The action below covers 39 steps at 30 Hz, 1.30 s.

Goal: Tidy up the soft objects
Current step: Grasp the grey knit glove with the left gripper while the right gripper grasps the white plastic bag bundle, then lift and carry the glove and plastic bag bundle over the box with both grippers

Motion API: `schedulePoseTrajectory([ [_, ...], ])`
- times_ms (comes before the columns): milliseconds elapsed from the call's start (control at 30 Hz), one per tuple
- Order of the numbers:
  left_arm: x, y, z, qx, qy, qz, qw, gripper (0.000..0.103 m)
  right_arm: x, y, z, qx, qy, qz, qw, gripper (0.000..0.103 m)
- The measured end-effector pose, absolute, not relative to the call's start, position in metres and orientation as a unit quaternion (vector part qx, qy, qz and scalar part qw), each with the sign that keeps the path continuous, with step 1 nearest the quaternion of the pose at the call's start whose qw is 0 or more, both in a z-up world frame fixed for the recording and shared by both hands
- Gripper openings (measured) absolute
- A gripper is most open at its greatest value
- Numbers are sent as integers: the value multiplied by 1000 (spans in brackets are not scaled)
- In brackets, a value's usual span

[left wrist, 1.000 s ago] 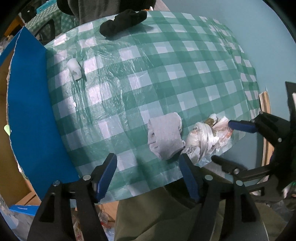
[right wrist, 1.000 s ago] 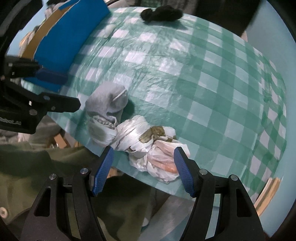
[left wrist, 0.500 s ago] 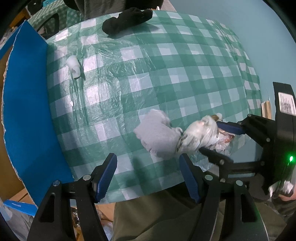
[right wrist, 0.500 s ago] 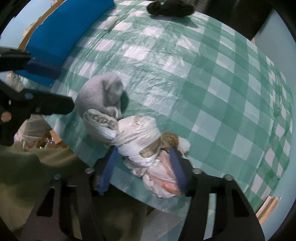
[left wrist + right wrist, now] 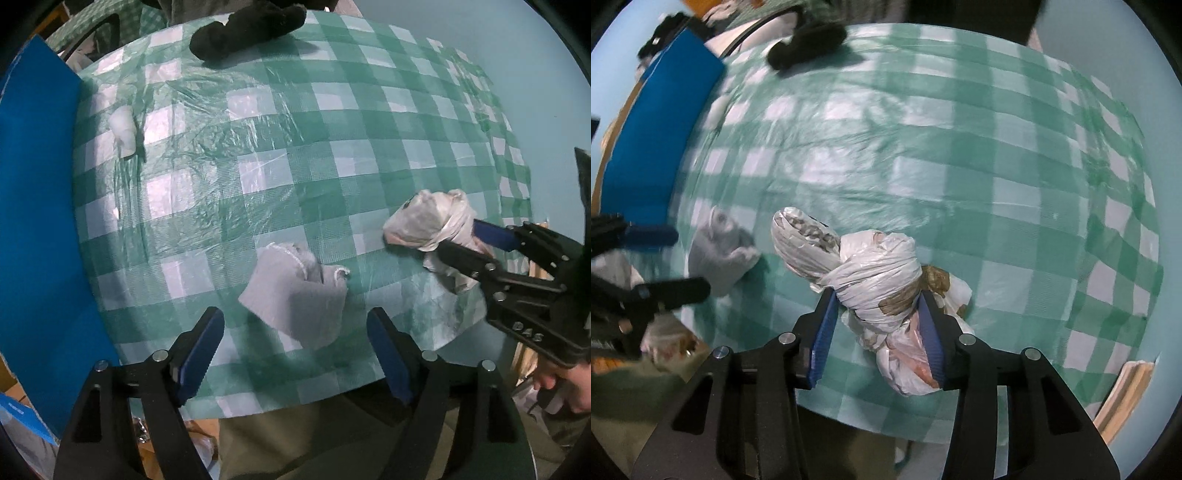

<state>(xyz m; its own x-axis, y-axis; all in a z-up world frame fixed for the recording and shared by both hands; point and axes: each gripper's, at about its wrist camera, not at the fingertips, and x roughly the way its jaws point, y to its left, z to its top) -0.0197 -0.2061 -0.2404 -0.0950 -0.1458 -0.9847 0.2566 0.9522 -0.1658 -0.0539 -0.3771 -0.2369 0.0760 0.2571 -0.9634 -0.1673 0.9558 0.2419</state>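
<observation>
- Blue board (image 5: 37,229) stands along the left edge of the tabletop (image 5: 295,147), which wears a green-and-white checked plastic cover.
- A small white wad (image 5: 123,129) lies on the cover just beside that board, toward the far side.
- A black sock (image 5: 251,27) rests at the far edge of the tabletop, well apart from the other soft things.
- The left tool (image 5: 295,350) points down over the near edge with its jaws wide; they have just been opening further, and nothing sits between the blue pads.
- A grey sock (image 5: 295,302), loosely rolled with its white-trimmed cuff facing away, lies on the cover just beyond the left tool's fingertips, untouched by them.
- A knotted bundle of white plastic bags (image 5: 871,280), with brownish patches showing through, sits near the front right corner of the tabletop, to the right of the grey sock and apart from it.
- The right tool (image 5: 877,325) has its jaws narrow around the bundle's wrapped middle; they have just been closing, and both blue pads press against the plastic. In the left wrist view, the same tool comes in from the right edge and pinches the bundle.
- Pale wooden strips (image 5: 1126,391) lean beyond the tabletop's right corner against the light blue floor or wall; which, I cannot tell.
</observation>
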Motion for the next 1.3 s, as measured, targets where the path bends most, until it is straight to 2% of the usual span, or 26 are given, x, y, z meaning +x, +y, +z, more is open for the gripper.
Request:
schedulePoseTrajectory([
  [233, -15, -222, -259, 61, 730, -140, 666, 81, -57, -373, -236, 18, 658, 165, 735, 55],
  [467, -11, -241, -273, 109, 722, -136, 670, 81, -50, -349, -243, -17, 666, 177, 725, 56],
  [500, -10, -242, -274, 107, 721, -138, 670, 79, -49, -348, -244, -19, 668, 178, 723, 55],
  [600, -11, -244, -274, 109, 721, -141, 670, 58, -43, -347, -248, -19, 672, 175, 719, 42],
  [667, -12, -238, -274, 112, 718, -144, 672, 52, -40, -347, -247, -19, 672, 176, 719, 39],
  [700, -13, -237, -273, 112, 717, -147, 673, 44, -39, -347, -245, -19, 670, 177, 720, 35],
  [833, -15, -232, -264, 124, 707, -150, 680, 32, -34, -348, -238, -15, 664, 177, 726, 33],
  [1300, -9, -197, -217, 112, 677, -161, 709, 30, -32, -365, -189, 8, 633, 182, 753, 32],
])
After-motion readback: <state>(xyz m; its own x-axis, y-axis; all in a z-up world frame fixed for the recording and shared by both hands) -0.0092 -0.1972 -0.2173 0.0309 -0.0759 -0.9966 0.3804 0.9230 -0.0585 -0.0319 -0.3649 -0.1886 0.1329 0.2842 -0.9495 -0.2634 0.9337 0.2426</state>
